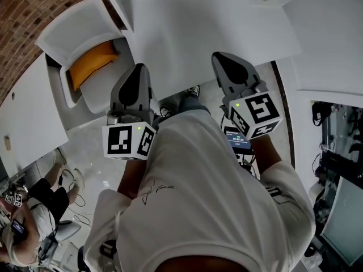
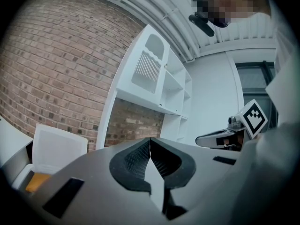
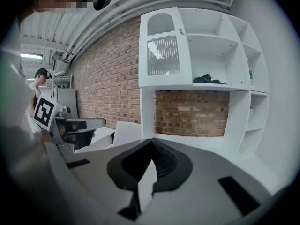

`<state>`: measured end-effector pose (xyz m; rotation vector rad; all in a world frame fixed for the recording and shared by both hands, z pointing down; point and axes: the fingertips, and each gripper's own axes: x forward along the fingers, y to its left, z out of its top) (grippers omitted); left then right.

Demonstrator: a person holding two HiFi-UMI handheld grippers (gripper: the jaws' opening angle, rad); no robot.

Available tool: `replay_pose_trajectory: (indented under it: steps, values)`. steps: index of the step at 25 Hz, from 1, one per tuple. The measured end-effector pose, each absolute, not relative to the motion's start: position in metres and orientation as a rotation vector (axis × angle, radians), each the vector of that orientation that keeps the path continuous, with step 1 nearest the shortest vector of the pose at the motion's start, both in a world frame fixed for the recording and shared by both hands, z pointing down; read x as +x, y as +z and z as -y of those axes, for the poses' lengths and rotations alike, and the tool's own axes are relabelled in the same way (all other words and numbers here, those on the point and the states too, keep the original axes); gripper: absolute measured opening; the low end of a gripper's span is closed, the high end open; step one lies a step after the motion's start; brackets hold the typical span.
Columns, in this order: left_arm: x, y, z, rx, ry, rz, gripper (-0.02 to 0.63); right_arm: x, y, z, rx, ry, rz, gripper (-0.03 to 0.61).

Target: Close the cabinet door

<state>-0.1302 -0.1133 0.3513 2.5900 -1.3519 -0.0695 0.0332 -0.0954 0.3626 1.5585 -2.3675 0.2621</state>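
In the head view, the left tool (image 1: pixel 138 68) and right tool (image 1: pixel 220 56) are side by side at the near edge of the white counter (image 1: pixel 187 33). A chair (image 1: pixel 85 50) stands by its left edge.

In the left gripper view, the left tool is pressed together with nothing in it. The door (image 2: pixel 149 65) is high up, at the top left corner of the shelves (image 2: pixel 176 93).

In the right gripper view, the right tool is pressed together too, and holds nothing. The door looks flat against the shelves, well apart from both tools.

White shelf unit (image 3: pixel 197 87) w/ dark heap (image 3: pixel 209 79) (unclear what) on one shelf.
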Motion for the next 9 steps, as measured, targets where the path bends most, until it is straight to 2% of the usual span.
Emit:
replay_pose_trajectory:
  steps: [9]
  values:
    - [-0.14,0.354,0.121,2.573,-0.073,1.356,0.017,0.021,0.365,0.105,1.519,0.238,2.353,0.021]
